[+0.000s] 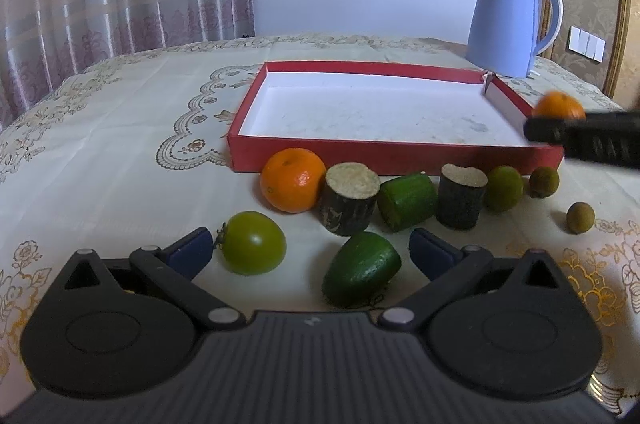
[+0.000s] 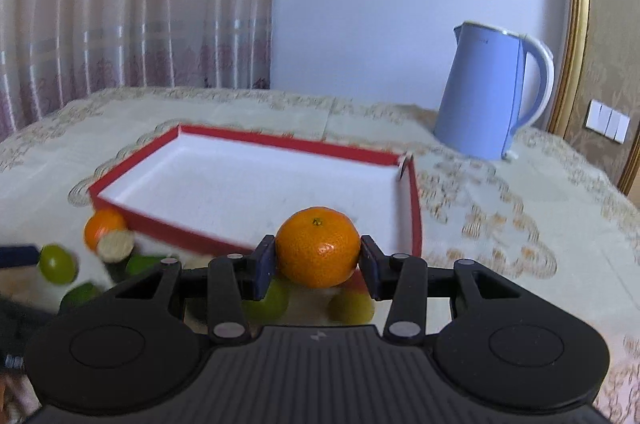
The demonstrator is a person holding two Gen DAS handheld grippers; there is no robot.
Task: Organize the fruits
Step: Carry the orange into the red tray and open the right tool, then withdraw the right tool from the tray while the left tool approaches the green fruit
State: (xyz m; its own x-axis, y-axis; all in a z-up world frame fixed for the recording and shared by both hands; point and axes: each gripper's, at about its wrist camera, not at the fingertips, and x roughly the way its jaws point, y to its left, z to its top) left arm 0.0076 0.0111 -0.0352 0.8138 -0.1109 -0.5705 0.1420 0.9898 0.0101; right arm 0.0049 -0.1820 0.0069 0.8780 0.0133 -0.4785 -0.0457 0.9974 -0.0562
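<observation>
My right gripper [image 2: 318, 266] is shut on an orange tangerine [image 2: 318, 246], held in the air above the near right corner of the red box [image 2: 256, 242]. From the left wrist view the same tangerine [image 1: 559, 106] shows at the right, above a dark finger of the right gripper [image 1: 560, 132]. My left gripper [image 1: 310, 252] is open and low over the table, with a green tomato [image 1: 253, 242] and a green cucumber piece [image 1: 362, 268] between its blue fingers. Beyond them lie a second tangerine [image 1: 292, 180], two dark cut stumps [image 1: 352, 204], another cucumber piece [image 1: 408, 202] and small limes [image 1: 503, 188].
A blue electric kettle [image 1: 508, 24] stands behind the box's far right corner. The white-floored red box [image 1: 312, 152] holds nothing. A small brown round fruit [image 1: 580, 218] lies apart at the right. A patterned cloth covers the table; curtains hang behind.
</observation>
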